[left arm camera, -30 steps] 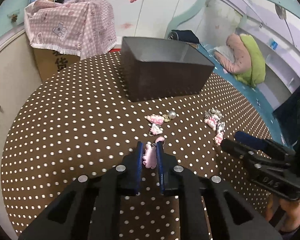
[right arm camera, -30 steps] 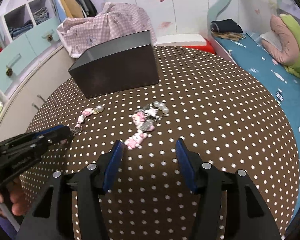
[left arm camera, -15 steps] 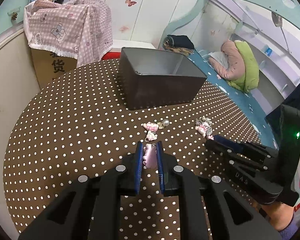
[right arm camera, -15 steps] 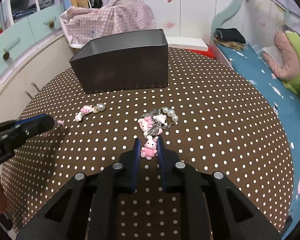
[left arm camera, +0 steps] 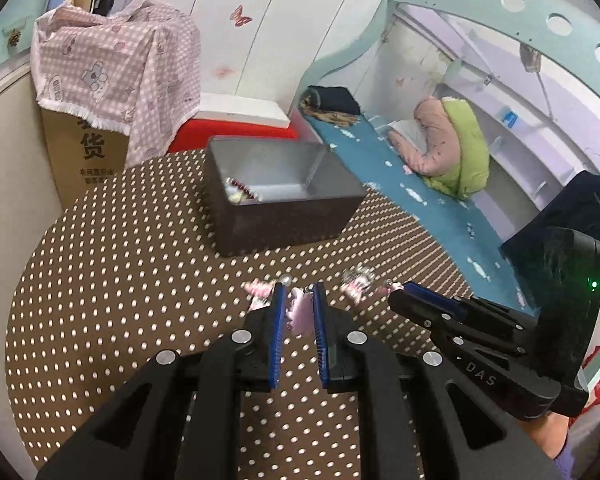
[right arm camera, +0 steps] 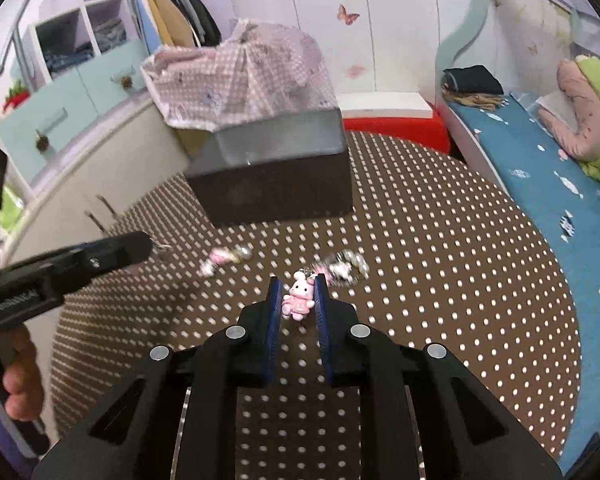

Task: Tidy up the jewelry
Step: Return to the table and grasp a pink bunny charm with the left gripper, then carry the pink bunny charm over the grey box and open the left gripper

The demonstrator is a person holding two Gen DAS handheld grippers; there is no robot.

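- While your left gripper (left arm camera: 297,307) pinches a pale pink charm (left arm camera: 300,312), the dark open box (left arm camera: 284,204) sits at twelve o'clock.
- Your right gripper (right arm camera: 297,298), jaws just closed, clamps a pink bunny charm (right arm camera: 298,295) above the dotted tablecloth (right arm camera: 440,280).

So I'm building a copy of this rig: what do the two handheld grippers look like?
Both are matte black plastic with open, triangular cut-outs in the frame and round silver bolt heads. The left gripper and right gripper each have two flat jaws lined in blue. Seen from the side, the right one carries white lettering, "DAS", and a boxy black rear housing with a small green light.
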